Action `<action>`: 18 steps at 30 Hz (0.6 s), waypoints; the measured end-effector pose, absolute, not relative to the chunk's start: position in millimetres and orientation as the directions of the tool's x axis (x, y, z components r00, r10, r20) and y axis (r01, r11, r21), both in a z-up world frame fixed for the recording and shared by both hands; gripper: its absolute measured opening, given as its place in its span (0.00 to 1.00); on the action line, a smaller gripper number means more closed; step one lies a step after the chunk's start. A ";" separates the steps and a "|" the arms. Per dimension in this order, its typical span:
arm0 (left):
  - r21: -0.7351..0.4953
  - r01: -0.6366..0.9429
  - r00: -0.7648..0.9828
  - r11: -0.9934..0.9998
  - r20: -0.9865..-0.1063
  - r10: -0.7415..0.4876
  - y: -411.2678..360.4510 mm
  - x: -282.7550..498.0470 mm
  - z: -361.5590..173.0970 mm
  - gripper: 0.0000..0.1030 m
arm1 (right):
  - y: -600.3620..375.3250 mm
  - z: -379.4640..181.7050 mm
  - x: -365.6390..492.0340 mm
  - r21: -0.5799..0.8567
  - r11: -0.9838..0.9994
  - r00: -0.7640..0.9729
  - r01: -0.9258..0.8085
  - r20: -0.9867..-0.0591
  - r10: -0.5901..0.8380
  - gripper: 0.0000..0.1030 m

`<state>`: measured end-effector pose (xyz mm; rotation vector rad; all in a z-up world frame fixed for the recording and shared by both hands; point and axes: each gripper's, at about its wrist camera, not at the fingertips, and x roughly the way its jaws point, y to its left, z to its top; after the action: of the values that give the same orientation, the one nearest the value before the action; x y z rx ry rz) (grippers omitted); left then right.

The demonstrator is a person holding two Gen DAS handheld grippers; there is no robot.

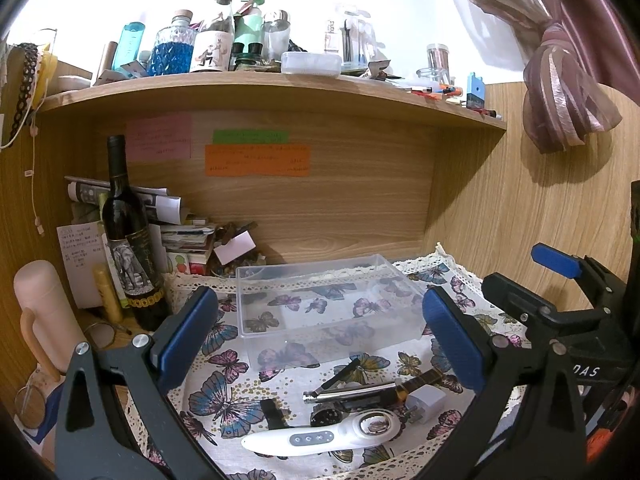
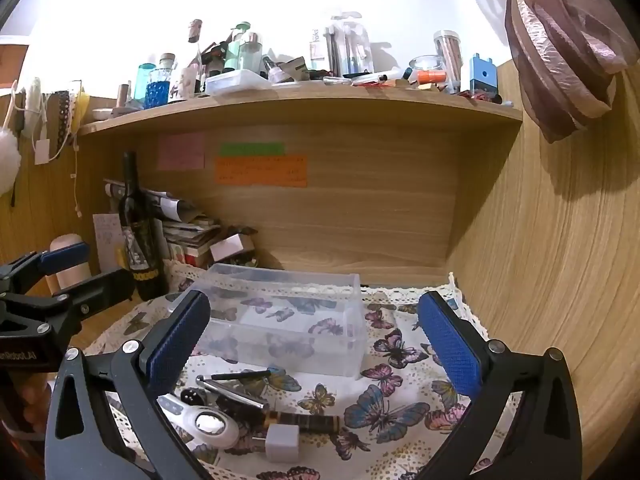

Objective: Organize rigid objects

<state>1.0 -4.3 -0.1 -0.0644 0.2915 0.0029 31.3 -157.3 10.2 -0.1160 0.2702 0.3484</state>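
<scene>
A clear plastic box [image 1: 328,304] stands empty on the butterfly cloth [image 1: 224,400]; it also shows in the right wrist view [image 2: 288,316]. In front of it lie a white handheld device [image 1: 320,434], a silver nail clipper [image 1: 340,394], a white plug adapter [image 1: 425,399], a dark striped stick [image 1: 420,380] and a small black clip [image 1: 272,412]. The same pile shows in the right wrist view: device [image 2: 208,424], adapter [image 2: 282,444], stick [image 2: 308,422]. My left gripper [image 1: 320,344] is open above the pile. My right gripper [image 2: 316,344] is open, just right of the pile.
A dark wine bottle [image 1: 128,236] stands at the left with stacked papers [image 1: 176,232] behind it. A pink cylinder [image 1: 40,312] stands at the far left. A cluttered wooden shelf [image 1: 260,84] hangs overhead. A wooden wall [image 2: 560,260] closes the right side.
</scene>
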 end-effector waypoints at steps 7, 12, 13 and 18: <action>-0.063 -0.014 0.958 0.998 -0.287 -0.005 -4.6 0.8 -0.6 1.00 | -157.9 10.7 30.2 -0.065 0.934 0.905 -0.351 -0.278 0.321 1.00; -0.066 -0.014 0.958 0.998 -0.288 -0.006 -4.7 0.4 -0.1 1.00 | -157.8 11.1 29.5 -0.064 0.934 0.905 -0.351 -0.278 0.321 1.00; -0.067 -0.014 0.958 0.998 -0.288 -0.006 -5.1 0.3 -0.2 1.00 | -157.6 11.0 29.6 -0.065 0.934 0.905 -0.351 -0.278 0.321 1.00; -0.067 -0.014 0.957 0.998 -0.289 -0.006 -4.9 0.6 -0.6 1.00 | -157.0 11.4 28.9 -0.067 0.934 0.904 -0.352 -0.281 0.321 1.00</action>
<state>0.6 -4.9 -0.6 -0.0683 0.2934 0.0042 28.9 -157.0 11.4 -0.1176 0.2701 0.3485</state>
